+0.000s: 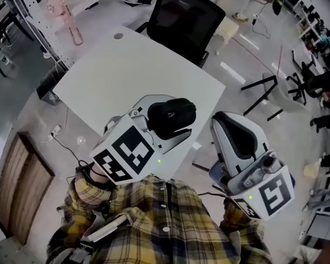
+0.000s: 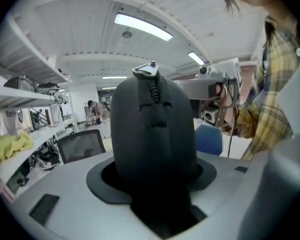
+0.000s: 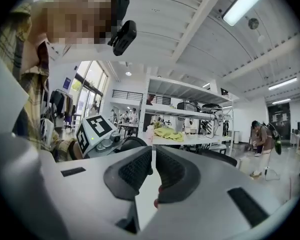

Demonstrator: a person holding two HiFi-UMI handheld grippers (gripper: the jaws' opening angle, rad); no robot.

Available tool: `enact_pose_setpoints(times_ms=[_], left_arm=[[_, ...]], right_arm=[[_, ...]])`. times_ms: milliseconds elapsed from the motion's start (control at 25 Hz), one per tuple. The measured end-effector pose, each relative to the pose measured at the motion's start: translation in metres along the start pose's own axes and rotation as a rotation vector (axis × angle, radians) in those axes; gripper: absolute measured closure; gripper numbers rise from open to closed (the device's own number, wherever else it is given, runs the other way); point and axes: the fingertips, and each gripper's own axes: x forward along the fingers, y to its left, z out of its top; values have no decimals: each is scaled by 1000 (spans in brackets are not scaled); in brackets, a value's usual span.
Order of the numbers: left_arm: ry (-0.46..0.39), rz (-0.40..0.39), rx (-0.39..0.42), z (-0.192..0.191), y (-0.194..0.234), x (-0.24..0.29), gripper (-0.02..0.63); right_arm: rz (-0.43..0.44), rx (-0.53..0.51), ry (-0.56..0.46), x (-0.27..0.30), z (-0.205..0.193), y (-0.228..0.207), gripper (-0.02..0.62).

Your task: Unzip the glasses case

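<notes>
My right gripper [image 3: 153,170] hangs near me on the right, jaws nearly together with only a thin slit between them, gripping nothing. My left gripper [image 1: 164,126] clamps the black glasses case [image 2: 154,134] end-on between its jaws, the zipper pull [image 2: 149,70] at the far tip, by the near edge of the white table [image 1: 126,76].
</notes>
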Motion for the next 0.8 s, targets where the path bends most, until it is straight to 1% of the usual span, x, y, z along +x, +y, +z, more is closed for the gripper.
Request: enact_pose_setpoints(times_ms=[80,200,360,520,680,800], left_arm=[[59,47,78,-6,6,1,341],[142,129,193,-11,20,-2,341],[198,205,293,-8,34,-6,341],[263,277,411,-5,44,-7,341],[317,348,517,-1,52,-10,341],[349,404,594,4,58,-12,341]], right_arm=[[25,-34,13,2,2,10,593],[80,4,31,5,-1,27,531],[104,25,27,8,0,36,525],[106,38,26,11,-2,43,518],[92,73,30,14,-5,43,518],[71,76,13,17,-6,39,514]])
